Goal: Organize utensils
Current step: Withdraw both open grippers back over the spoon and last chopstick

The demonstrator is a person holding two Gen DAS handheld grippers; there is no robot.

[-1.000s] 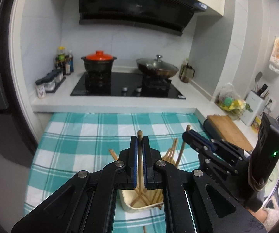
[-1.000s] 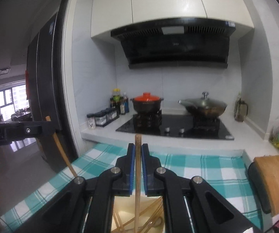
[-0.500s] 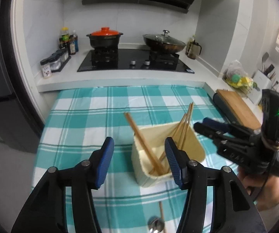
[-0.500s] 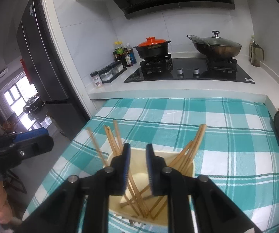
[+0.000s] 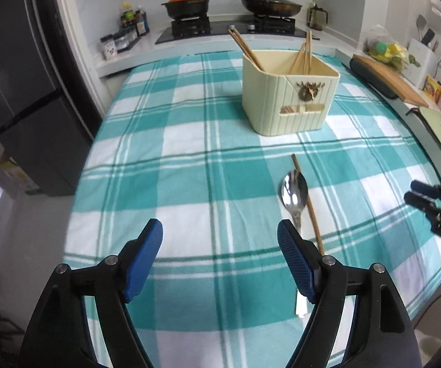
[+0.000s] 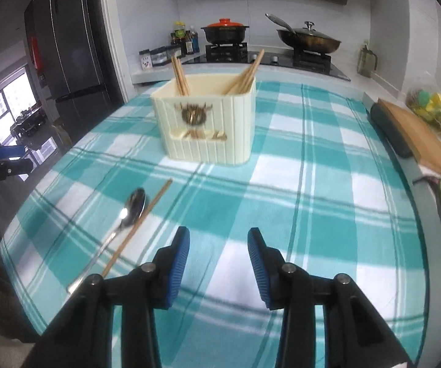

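Where the checked cloth lies bare toward the near left, a spoon and a single chopstick are laid side by side, both running from near-left to far-right, the spoon's bowl pointed toward the cream holder; whether they touch is perhaps hidden by blur. More chopsticks are stood leaning in that holder. The left gripper is tilted downward, jaws just spread wide and empty. The right gripper is angled likewise, jaws just parted more narrowly, nothing between.
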